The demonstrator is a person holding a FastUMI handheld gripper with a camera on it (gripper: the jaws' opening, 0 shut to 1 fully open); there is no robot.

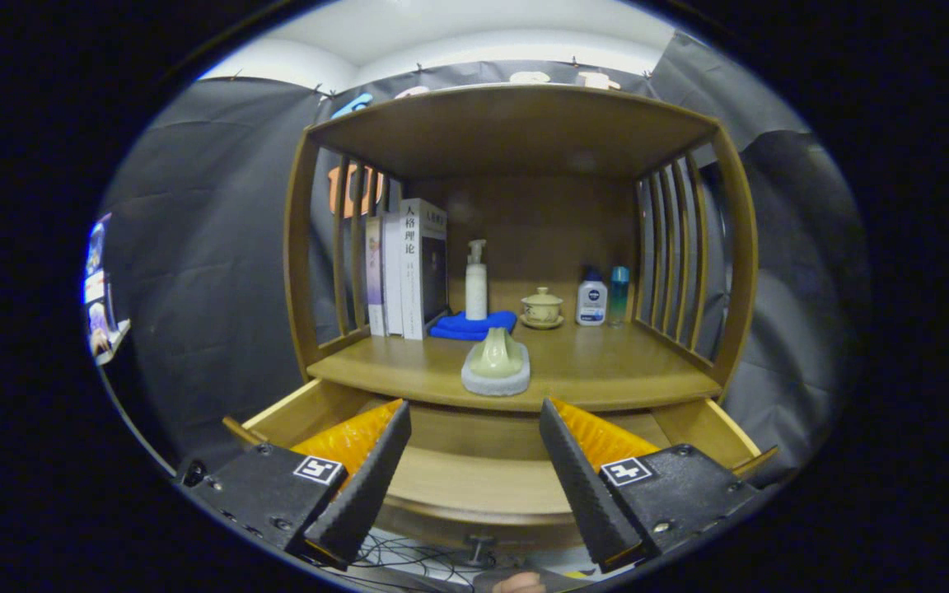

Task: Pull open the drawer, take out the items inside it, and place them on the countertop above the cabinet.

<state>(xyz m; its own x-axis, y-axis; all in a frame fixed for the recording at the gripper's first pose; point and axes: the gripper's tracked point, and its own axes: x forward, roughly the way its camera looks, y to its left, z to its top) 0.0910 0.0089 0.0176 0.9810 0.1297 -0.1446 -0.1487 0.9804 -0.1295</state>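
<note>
A wooden cabinet stands ahead with its drawer pulled out below the countertop. My gripper is open, its fingers spread wide over the drawer, nothing between them. The drawer's inside shows bare wood between the fingers. Just beyond the fingertips, near the countertop's front edge, a pale green ceramic piece rests on a grey round pad.
Further back on the countertop stand several books, a white pump bottle on a folded blue cloth, a lidded tea bowl, a white lotion bottle and a teal bottle. Slatted side walls and a top shelf enclose it.
</note>
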